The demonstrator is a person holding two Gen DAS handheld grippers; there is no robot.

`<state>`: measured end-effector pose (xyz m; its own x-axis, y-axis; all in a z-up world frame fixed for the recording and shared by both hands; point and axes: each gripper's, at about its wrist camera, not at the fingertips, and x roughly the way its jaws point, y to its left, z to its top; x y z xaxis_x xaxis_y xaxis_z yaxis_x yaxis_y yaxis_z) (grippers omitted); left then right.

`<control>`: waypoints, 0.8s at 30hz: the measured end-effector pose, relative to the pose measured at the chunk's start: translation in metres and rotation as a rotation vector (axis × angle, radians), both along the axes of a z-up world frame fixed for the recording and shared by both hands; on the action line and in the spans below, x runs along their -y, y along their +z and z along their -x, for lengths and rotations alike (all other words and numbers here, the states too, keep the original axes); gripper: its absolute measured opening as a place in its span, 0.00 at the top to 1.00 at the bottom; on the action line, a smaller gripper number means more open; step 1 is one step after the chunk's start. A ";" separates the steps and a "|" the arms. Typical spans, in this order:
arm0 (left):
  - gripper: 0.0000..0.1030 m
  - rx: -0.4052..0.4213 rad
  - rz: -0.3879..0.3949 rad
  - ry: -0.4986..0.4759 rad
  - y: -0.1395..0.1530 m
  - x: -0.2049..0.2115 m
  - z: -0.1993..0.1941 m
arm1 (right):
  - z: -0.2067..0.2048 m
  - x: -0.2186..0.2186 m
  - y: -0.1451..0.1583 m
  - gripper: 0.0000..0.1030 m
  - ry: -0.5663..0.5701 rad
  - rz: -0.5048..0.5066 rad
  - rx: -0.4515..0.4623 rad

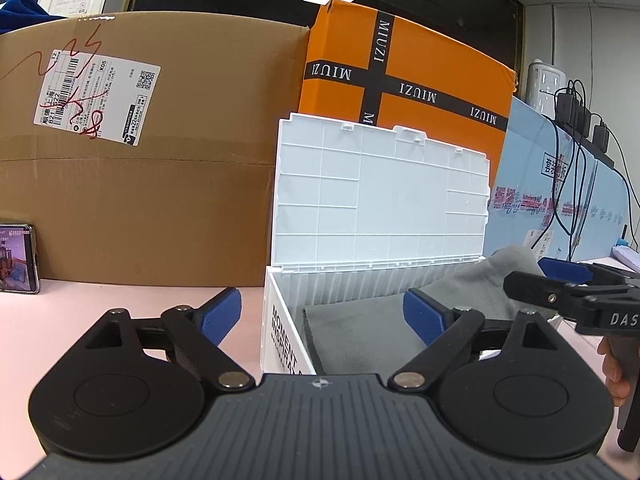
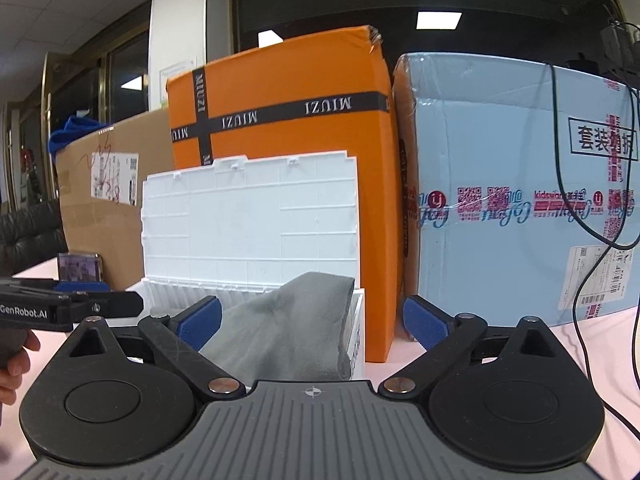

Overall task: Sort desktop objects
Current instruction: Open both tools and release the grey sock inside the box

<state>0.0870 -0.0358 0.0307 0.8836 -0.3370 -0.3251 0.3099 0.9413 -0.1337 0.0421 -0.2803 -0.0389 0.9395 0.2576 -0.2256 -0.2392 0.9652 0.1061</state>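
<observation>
Orange box (image 2: 288,128) behind white bin (image 1: 280,320); both claws (image 1: 320,316) (image 2: 312,322) spread, empty.

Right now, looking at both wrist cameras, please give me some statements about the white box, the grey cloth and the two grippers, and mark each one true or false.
1. The lid of the white storage box stands open. True.
2. The grey cloth lies fully inside the box. False: part of it hangs over the right rim.
3. The left gripper is shut on the cloth. False: it is open and holds nothing.
4. The right gripper is open. True.
5. An orange box stands behind the white box. True.
6. A phone lies inside the white box. False: it leans against the brown cardboard box, on the pink tabletop.
</observation>
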 end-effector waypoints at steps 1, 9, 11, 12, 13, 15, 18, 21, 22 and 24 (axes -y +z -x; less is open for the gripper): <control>0.10 0.000 -0.005 -0.003 0.001 0.000 0.001 | 0.003 0.001 0.001 0.01 -0.007 -0.006 0.007; 0.00 0.012 -0.041 -0.055 0.006 0.004 0.017 | 0.028 0.007 0.001 0.00 -0.029 -0.017 0.058; 0.00 0.010 -0.048 -0.067 0.008 0.005 0.020 | 0.036 0.008 0.001 0.00 -0.028 -0.016 0.073; 0.00 0.009 -0.053 -0.070 0.008 0.005 0.023 | 0.039 0.008 0.001 0.00 -0.027 -0.016 0.079; 0.00 0.007 -0.058 -0.073 0.008 0.005 0.025 | 0.043 0.008 0.002 0.00 -0.024 -0.014 0.081; 0.00 0.005 -0.071 -0.076 0.009 0.005 0.032 | 0.050 0.007 0.001 0.00 -0.017 -0.004 0.084; 0.00 0.005 -0.088 -0.080 0.006 -0.001 0.047 | 0.060 0.006 -0.001 0.00 -0.006 0.016 0.086; 0.00 -0.005 -0.106 -0.060 0.003 -0.009 0.060 | 0.069 0.004 -0.002 0.00 0.007 0.028 0.075; 0.00 -0.009 -0.114 -0.048 0.002 -0.012 0.064 | 0.071 0.003 -0.002 0.00 0.008 0.032 0.070; 0.00 -0.013 -0.125 -0.023 0.000 -0.018 0.073 | 0.077 0.003 -0.002 0.00 0.005 0.036 0.063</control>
<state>0.0136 -0.0177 0.0310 0.8717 -0.3130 -0.3769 0.3304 0.9436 -0.0194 -0.0353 -0.2833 -0.0412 0.9509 0.2550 -0.1753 -0.2489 0.9669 0.0564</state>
